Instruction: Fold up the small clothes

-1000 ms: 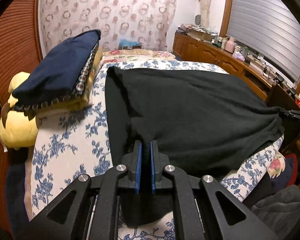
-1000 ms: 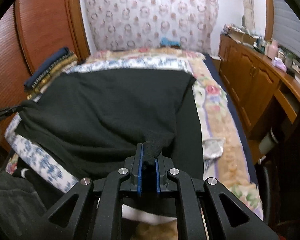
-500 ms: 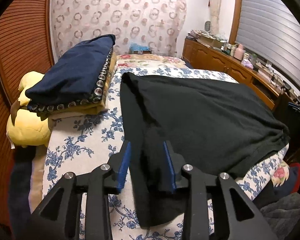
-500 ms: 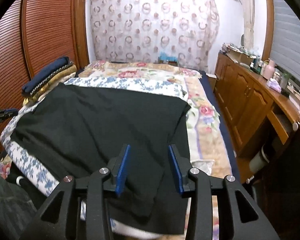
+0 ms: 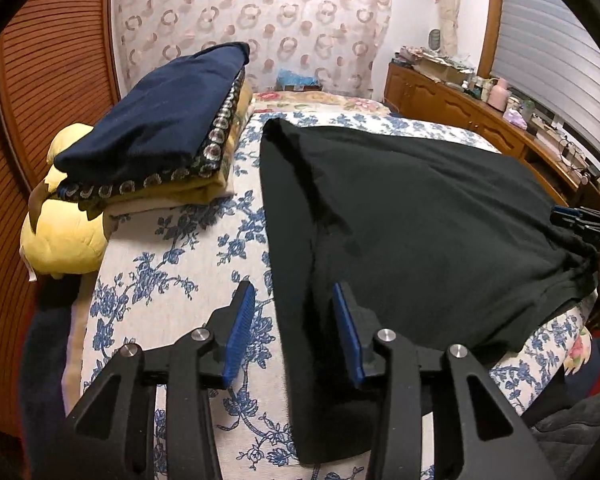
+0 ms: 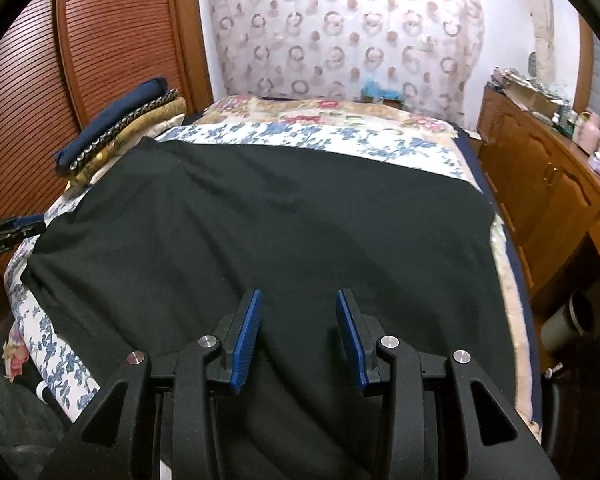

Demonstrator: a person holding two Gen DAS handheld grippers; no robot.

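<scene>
In the left wrist view we see the left gripper low in the frame with its jaws spread apart and nothing between the blue pads; the left pad sits over the blue-flowered bedspread, the right pad over the near edge of the black garment. That garment lies spread across the centre and right of the frame, one long flap running down from the upper middle to the bottom edge beside the gripper, its right side sagging over the bed's edge. At the right edge of the frame we catch the tip of the other gripper, just at the cloth's far corner. In the upper left a stack of folded clothes, navy on top, rests on a yellow pillow, well apart from the black cloth

In the right wrist view the right gripper likewise fills the bottom, jaws apart and holding nothing, both pads hovering over the black garment, which covers the whole middle of the frame. The bedspread shows beyond it at the upper centre, the same folded stack at the upper left, and a wooden cabinet along the right edge
</scene>
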